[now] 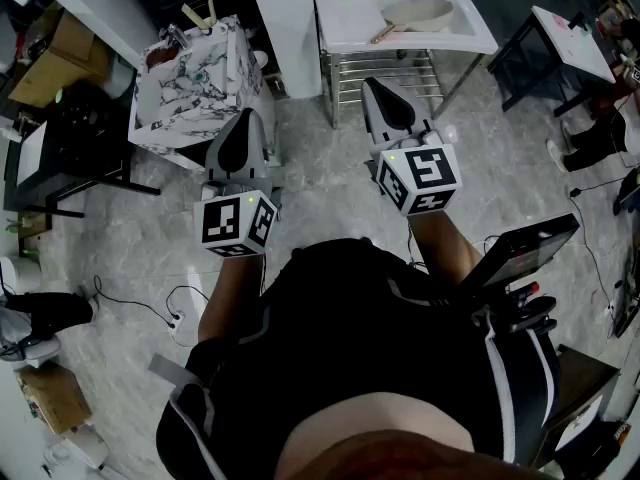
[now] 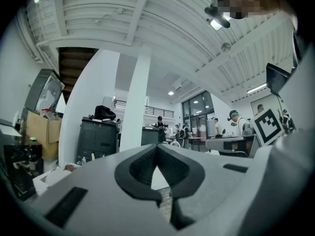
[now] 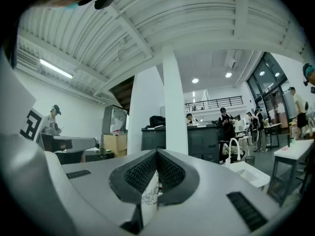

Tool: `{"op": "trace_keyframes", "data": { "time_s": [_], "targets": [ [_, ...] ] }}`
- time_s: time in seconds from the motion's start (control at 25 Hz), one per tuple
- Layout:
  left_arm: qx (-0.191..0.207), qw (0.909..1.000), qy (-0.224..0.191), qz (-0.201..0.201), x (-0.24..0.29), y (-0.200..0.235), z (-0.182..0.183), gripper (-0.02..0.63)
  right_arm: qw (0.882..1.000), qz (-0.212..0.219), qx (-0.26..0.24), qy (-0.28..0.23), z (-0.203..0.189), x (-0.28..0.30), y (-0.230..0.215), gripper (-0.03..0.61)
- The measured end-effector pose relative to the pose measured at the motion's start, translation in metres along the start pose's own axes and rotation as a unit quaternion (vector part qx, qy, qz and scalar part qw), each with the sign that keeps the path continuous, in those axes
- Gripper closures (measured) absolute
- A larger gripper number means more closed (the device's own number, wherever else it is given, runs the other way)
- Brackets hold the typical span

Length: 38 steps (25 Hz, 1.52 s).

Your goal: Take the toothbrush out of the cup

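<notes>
We are at the very start: nothing is picked up yet. We hold both tools out level, pointing to 12 o'clock. The left gripper [image 1: 240, 133] has its fingers pressed together with nothing in them. The right gripper [image 1: 385, 103] is the same, closed tight and empty. Through its slit we only see a bit of something white with gray swirls, far behind.

We think the toothbrush [image 1: 198, 13] is one of two pale sticks at the far edge of the marble stand [image 1: 190, 98]. That stand sits at about 11 o'clock from the left gripper, well apart from both tools. The sticks are tiny from here, so we are not sure. We cannot make out the cup around them. At 12 o'clock from the right gripper is a white sink table [image 1: 345, 23], and we do not need it.

The sticks seem to stand up tall, leaning a little apart like a V. So the long way of the toothbrush runs up and down. We cannot tell which end is on top.

Next we need to walk closer and spread one gripper's fingers. Then we pinch the stick from the side and pull it straight up along its long way, so the cup does not tip.
</notes>
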<state>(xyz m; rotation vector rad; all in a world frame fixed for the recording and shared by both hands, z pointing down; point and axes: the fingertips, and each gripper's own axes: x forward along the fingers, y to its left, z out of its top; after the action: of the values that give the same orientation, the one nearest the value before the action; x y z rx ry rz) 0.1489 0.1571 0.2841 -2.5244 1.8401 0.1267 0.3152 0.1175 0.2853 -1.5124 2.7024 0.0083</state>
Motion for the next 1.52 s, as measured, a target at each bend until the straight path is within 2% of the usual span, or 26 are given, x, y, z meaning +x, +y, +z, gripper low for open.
{"op": "trace_keyframes", "data": {
  "time_s": [0.64,1.0,1.36,1.52],
  "targets": [
    [-0.001,0.9999,0.007,-0.012,-0.004,0.011,-0.002,0.613,1.0,-0.009,0.009,-0.002,-0.001,0.012,0.01,0.554],
    [-0.004,0.9997,0.005,-0.023,-0.019,0.032,0.001,0.613,1.0,0.017,0.007,-0.01,0.004,0.022,0.05,0.554],
    [-0.012,0.9995,-0.01,-0.028,-0.047,0.071,0.006,0.612,1.0,0.013,0.004,-0.012,0.003,0.037,0.09,0.554],
    [-0.029,0.9991,-0.014,-0.027,-0.06,0.093,0.005,0.612,1.0,0.009,0.006,-0.013,0.0,0.044,0.109,0.554]
  ]
}}
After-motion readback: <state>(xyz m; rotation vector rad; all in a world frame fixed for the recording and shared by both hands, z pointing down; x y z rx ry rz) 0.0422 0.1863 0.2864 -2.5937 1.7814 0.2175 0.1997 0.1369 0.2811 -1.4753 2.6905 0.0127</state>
